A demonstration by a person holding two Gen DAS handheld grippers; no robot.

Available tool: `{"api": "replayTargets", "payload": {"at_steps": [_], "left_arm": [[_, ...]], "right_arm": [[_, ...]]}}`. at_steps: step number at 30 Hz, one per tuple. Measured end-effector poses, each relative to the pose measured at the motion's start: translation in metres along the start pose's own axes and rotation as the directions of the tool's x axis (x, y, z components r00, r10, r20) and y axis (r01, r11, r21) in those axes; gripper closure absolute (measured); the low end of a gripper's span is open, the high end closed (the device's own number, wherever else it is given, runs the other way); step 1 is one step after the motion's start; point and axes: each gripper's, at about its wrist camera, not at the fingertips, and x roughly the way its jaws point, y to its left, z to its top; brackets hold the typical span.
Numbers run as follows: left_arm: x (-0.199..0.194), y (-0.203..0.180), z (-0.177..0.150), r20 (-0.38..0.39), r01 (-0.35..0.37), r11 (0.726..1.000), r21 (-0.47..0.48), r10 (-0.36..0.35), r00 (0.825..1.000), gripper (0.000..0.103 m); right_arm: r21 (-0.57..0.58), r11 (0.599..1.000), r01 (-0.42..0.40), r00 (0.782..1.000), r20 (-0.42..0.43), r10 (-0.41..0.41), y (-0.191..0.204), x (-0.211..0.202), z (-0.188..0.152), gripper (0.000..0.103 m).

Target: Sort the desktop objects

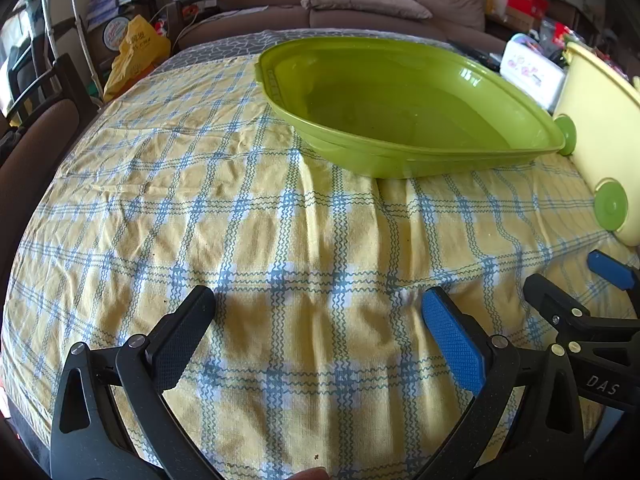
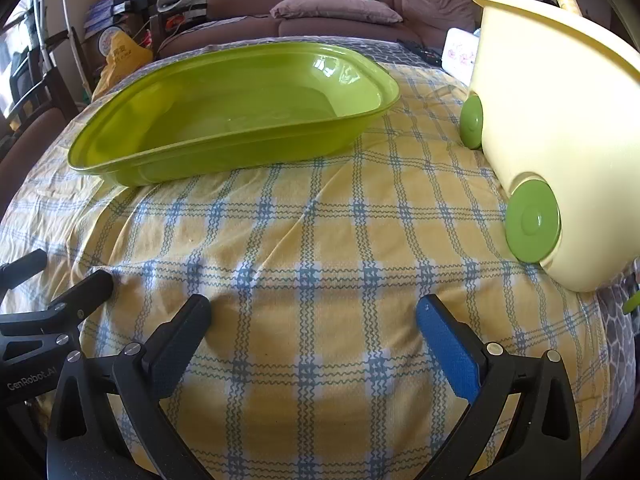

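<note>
1. The left gripper (image 1: 318,306) and right gripper (image 2: 314,314) are hovering side by side, jaws apart, holding nothing.
2. The green basin (image 2: 224,148) is sitting on the checked-cloth worktop (image 2: 320,240), beside the cream wheeled bin (image 2: 560,120).

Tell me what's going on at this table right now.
A person holds two grippers low over a yellow checked tablecloth, side by side. The left gripper and the right gripper are both open and hold nothing. Ahead sit an empty green basin and, to the right, a cream bin with green wheels. No small objects to sort are visible, and nothing is being handled.
</note>
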Motion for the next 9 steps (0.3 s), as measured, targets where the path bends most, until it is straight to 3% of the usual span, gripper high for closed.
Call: {"api": "replayTargets", "payload": {"at_steps": [9], "left_arm": [[0.0001, -0.0006, 0.0003, 0.000, -0.003, 1.000, 0.002, 0.003, 1.000, 0.000]], "right_arm": [[0.000, 1.000, 0.000, 1.000, 0.000, 0.000, -0.0004, 0.0000, 0.0000, 0.000]]}}
